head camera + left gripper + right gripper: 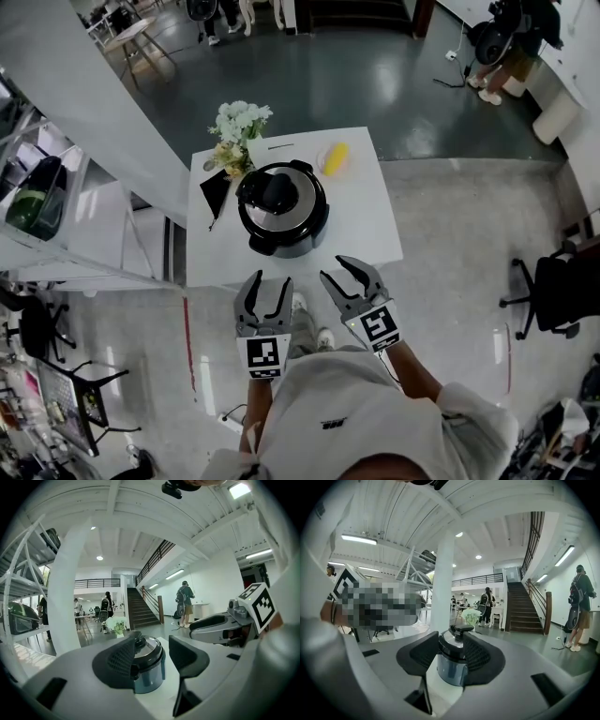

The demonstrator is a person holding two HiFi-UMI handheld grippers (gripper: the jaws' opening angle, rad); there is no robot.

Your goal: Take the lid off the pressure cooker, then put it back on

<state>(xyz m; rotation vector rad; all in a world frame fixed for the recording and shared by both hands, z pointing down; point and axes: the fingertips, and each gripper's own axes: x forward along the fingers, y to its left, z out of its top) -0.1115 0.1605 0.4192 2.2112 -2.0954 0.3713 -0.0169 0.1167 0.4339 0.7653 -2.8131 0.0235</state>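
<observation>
A silver pressure cooker (281, 220) stands on the small white table (370, 234), its black lid (278, 192) with a raised handle on top. Both grippers hover at the table's near edge, short of the cooker and not touching it. My left gripper (269, 279) is open with nothing between its jaws. My right gripper (334, 267) is open too, also empty. In the left gripper view the cooker (149, 667) shows through the gap between the pads, and the right gripper (218, 627) sits off to the right. The right gripper view frames the cooker (451, 667) dead centre between its pads.
White flowers (239, 124), a yellow object (335, 157) and a black flat item (215, 192) share the table behind and beside the cooker. A metal shelf (37, 202) stands to the left, an office chair (553, 291) to the right. People stand far off.
</observation>
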